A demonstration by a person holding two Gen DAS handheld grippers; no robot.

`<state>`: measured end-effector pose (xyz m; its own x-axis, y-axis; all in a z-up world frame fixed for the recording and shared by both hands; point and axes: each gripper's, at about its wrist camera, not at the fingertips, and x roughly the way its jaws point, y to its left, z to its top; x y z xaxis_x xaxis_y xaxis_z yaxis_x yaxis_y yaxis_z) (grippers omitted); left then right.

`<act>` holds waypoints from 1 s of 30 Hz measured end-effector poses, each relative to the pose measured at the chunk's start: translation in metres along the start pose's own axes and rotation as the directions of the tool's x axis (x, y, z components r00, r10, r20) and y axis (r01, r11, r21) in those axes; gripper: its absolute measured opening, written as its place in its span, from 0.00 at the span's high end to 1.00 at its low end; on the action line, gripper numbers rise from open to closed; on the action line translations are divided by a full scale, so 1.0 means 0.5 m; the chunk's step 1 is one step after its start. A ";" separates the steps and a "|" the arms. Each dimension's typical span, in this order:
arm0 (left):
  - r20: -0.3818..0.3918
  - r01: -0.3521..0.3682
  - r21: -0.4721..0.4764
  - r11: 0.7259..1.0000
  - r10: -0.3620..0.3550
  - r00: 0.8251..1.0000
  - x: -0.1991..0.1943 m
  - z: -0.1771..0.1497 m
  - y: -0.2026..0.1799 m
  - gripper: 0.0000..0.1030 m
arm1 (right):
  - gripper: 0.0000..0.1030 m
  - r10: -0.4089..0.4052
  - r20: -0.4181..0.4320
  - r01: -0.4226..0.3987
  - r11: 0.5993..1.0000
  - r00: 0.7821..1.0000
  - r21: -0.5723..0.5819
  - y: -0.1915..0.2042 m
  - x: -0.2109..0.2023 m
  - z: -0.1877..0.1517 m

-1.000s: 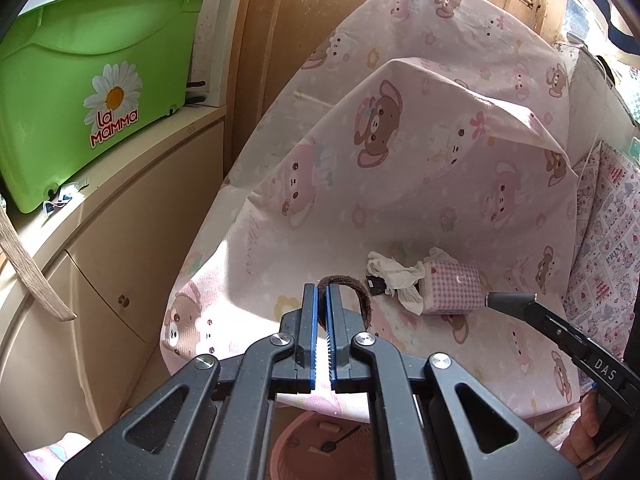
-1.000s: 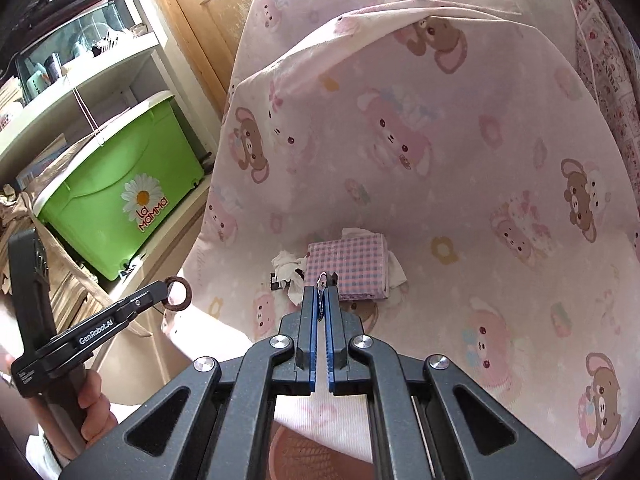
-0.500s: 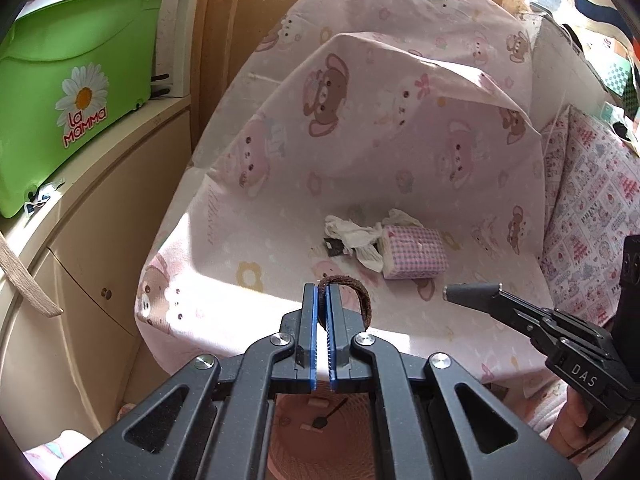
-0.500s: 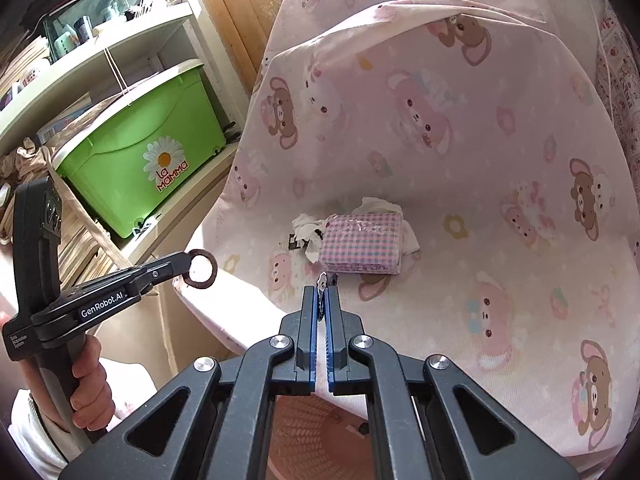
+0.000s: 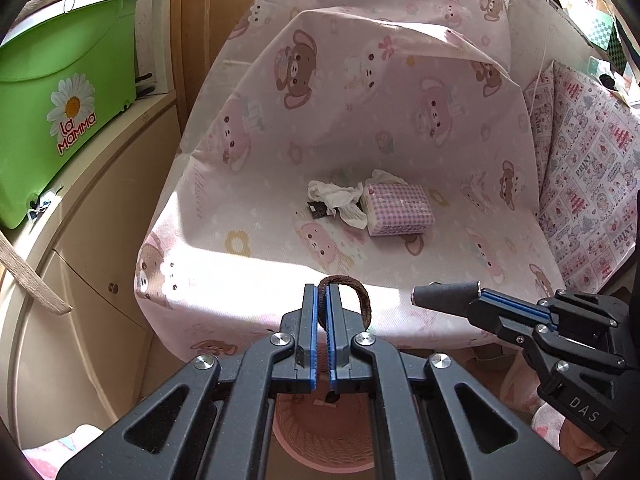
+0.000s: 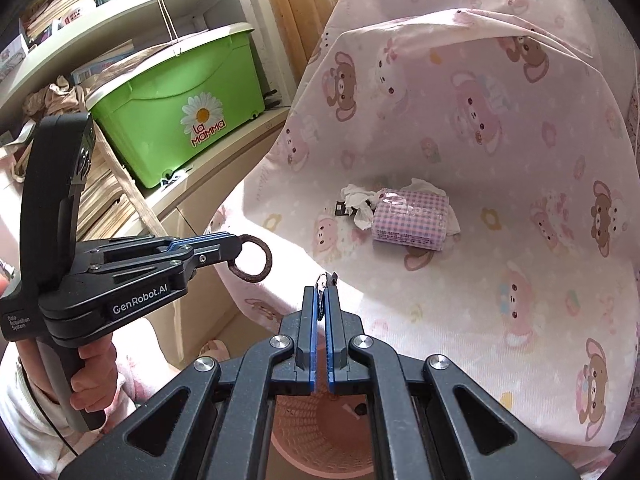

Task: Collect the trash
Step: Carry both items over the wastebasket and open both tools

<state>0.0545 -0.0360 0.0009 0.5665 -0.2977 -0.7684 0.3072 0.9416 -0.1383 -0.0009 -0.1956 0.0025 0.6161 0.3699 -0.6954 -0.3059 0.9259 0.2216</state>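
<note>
Left wrist view is showing the brown hair tie (image 5: 352, 292) sticking up, pinched in the left gripper (image 5: 322, 300), whose jaws are squeezing it tight. The pink basket (image 5: 320, 436) is sitting right below both grippers, with nothing in the way. The right gripper (image 6: 321, 300) is clamping a tiny silver scrap (image 6: 326, 279). Farther ahead, crumpled tissues (image 5: 340, 200) and a pink checked tissue pack (image 5: 398, 209) are lying on the bear-print sheet (image 5: 400, 92).

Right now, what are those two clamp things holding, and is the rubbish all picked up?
Left hand-held gripper shut on brown hair tie. Right hand-held gripper shut on small metal scrap. Pink basket below both. Crumpled tissue, tissue pack still on seat.
</note>
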 end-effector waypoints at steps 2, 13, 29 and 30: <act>-0.023 0.019 -0.007 1.000 -0.019 1.000 0.005 -0.005 -0.002 0.97 | 0.96 0.009 -0.015 -0.009 1.000 1.000 -0.011 0.007 -0.002 -0.005; -0.205 -0.014 -0.060 0.998 0.001 0.979 0.069 -0.037 0.022 0.97 | 0.96 -0.002 -0.157 -0.004 0.999 0.988 -0.042 0.012 0.046 -0.044; -0.467 -0.044 -0.164 0.985 -0.038 0.883 0.200 -0.120 0.053 0.97 | 0.96 -0.128 -0.426 0.089 0.990 0.896 -0.110 0.023 0.205 -0.161; -0.484 -0.053 -0.169 0.984 -0.036 0.874 0.211 -0.128 0.055 0.97 | 0.96 -0.135 -0.432 0.094 0.989 0.892 -0.116 0.024 0.210 -0.169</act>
<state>0.0737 -0.0315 -0.1242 0.1137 -0.2180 -0.9693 0.1430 0.9691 -0.2012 -0.0011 -0.1521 -0.1258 0.2773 0.1717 -0.9453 -0.3288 0.9414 0.0746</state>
